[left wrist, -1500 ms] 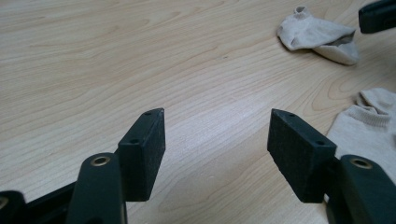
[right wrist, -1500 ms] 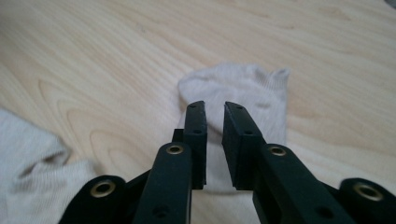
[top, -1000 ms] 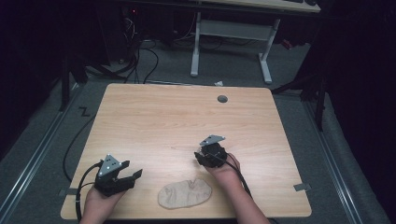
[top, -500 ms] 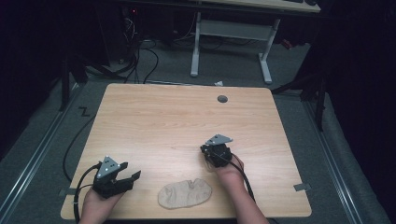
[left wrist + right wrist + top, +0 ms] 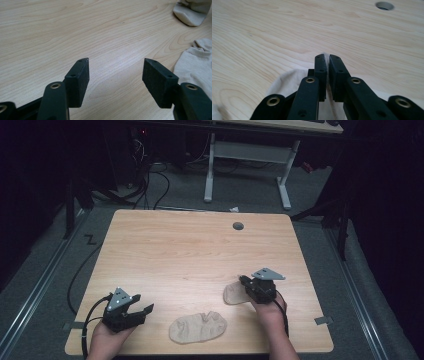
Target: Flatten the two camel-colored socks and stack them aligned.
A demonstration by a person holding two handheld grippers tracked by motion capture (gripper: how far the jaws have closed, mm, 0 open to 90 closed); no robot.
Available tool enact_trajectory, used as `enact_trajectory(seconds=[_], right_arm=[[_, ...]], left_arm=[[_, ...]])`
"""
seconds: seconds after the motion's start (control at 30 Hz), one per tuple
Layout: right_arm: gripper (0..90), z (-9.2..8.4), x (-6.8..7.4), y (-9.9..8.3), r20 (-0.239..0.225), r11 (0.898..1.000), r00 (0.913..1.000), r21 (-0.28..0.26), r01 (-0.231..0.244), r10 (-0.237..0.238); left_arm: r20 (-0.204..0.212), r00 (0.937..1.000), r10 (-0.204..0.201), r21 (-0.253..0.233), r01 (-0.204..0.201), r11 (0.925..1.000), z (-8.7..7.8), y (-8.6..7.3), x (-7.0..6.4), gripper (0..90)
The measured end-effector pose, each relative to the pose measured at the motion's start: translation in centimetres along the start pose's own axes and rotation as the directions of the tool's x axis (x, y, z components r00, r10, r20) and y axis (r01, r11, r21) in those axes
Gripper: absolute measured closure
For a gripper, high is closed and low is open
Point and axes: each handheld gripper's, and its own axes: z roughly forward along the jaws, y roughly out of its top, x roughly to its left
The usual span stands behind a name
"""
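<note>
Two beige socks are on the wooden table (image 5: 190, 245). One sock (image 5: 197, 327) lies flat near the front edge; in the left gripper view its edge (image 5: 195, 65) lies just right of the jaws. My left gripper (image 5: 142, 306) (image 5: 116, 66) rests at the front left, open, with bare wood between its jaws. My right gripper (image 5: 243, 281) (image 5: 327, 58) is shut on a thin fold of the second sock (image 5: 232, 293), which trails below the jaws (image 5: 292, 80). That sock (image 5: 190, 12) also appears far off in the left gripper view.
A round cable hole (image 5: 238, 226) sits near the table's far edge. Behind the table stand white desk legs (image 5: 210, 170), with black cables (image 5: 150, 180) on the grey floor. A metal rail (image 5: 35, 295) runs along the floor at the left.
My right gripper has moved to the right, drawing one sock off the other and away from it. The left gripper has stayed open in about the same place.
</note>
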Motion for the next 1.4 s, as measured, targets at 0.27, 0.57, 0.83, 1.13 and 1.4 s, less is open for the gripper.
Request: enact_trajectory(seconds=[0.27,0.57,0.83,1.13,1.4], right_arm=[[71.9,-3.0,-3.8,-2.3,0.149,0.996,0.9855,-0.032,-0.078,0.082],[76.2,-3.3,-3.6,-2.3,0.248,0.999,0.9673,0.004,0.052,-0.051],[86.8,-2.4,-4.8,-3.0,0.144,0.998,0.9882,0.03,-0.057,0.052],[89.9,-0.1,-5.6,-4.2,0.086,0.985,0.9935,0.152,-0.087,0.074],[89.8,0.8,-1.7,-3.5,-0.007,0.984,0.9999,0.179,0.014,-0.013]], left_arm=[[0.002,0.9999,0.011,0.005,-0.011,0.9999,0.0,0.0,-0.1,39.0],[0.004,1.0,0.008,0.003,-0.008,1.0,-0.1,0.0,0.0,39.1],[0.012,0.9999,0.009,0.007,-0.009,0.9999,0.0,0.0,-0.1,39.6],[0.032,0.9995,0.003,0.023,-0.004,0.9997,0.3,0.1,-0.4,43.0],[0.048,0.9988,0.006,0.03,-0.008,0.9995,0.7,0.2,-0.8,43.3]])
